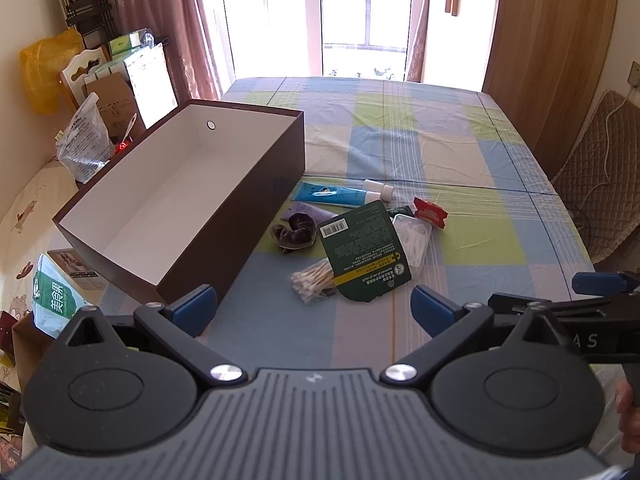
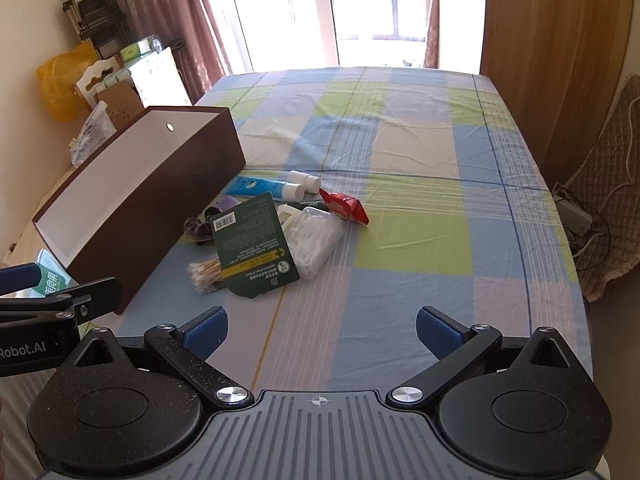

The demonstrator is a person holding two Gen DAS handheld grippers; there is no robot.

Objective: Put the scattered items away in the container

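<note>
Clutter sits mid-bed, just right of the container; nothing is in the box.

Left wrist view: left tool (image 1: 314,307) is spread wide and empty, low over the checked bedsheet (image 1: 460,152). Brown box (image 1: 240,200) with white interior stands open-topped at the bed's left edge, nothing visible inside. Items are piled just beside its right wall: blue tube (image 1: 336,194) lying flat, small white bottle (image 1: 380,187) touching the tube's cap end, purple sachet (image 1: 316,211) partly under the tube, dark velvet scrunchie (image 1: 294,234), green card pack (image 1: 366,254) barcode-side up, overlapping a clear floss-pick case (image 1: 414,240). Cotton swabs (image 1: 314,282) in a clear bag poke out from under the card's near-left corner. Red snack wrapper (image 1: 430,212) sits at the far right of the pile, a dark flat pack (image 1: 400,210) just left of it. Right tool's blue finger (image 1: 600,282) shows at the right edge.

Right wrist view: right tool (image 2: 322,330) is also wide apart, holding nothing, above bare sheet well short of the pile. Same layout: box (image 2: 168,208) to the left, card pack (image 2: 254,240) on top of the case (image 2: 316,236), swabs (image 2: 206,274) nearest, wrapper (image 2: 344,206) farthest right, tube (image 2: 266,189) and bottle (image 2: 306,179) at the back. Left tool's body enters from the left edge.
</note>
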